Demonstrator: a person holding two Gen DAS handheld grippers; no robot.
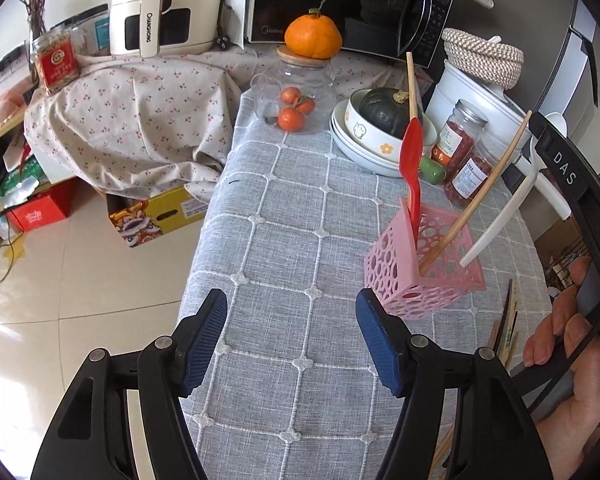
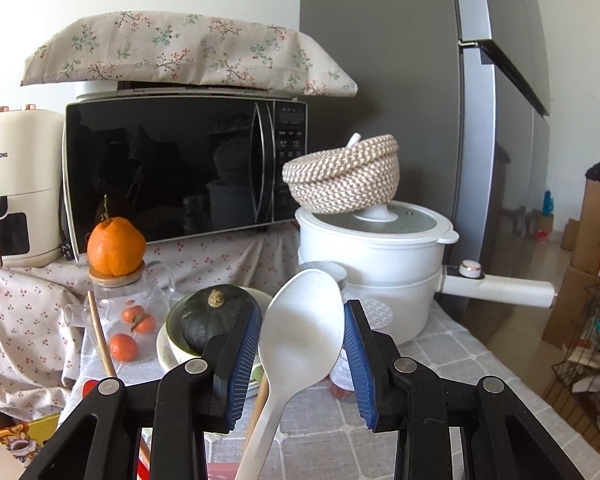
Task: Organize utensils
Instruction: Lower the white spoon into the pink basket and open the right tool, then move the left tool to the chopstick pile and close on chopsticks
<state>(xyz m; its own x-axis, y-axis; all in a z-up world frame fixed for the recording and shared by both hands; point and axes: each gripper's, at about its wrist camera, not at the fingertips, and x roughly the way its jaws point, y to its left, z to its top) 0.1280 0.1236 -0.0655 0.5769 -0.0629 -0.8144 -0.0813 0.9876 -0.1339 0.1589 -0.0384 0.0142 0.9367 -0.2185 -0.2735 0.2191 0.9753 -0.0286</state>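
Note:
A pink perforated basket stands on the grey checked tablecloth. It holds a red spatula with a wooden handle, a thin wooden stick and the handle of a white spoon. My right gripper is shut on the white spoon, its blue pads against both sides of the bowl, and the handle slants down into the basket. My left gripper hangs open over bare cloth just left of the basket, with nothing between its fingers. Wooden chopsticks lie on the cloth right of the basket.
Behind the basket are stacked bowls holding a dark squash, jars of red food, and a glass jar of tangerines topped by an orange. A white pot carries a woven basket. The table's edge drops away at the left. A hand grips the right tool.

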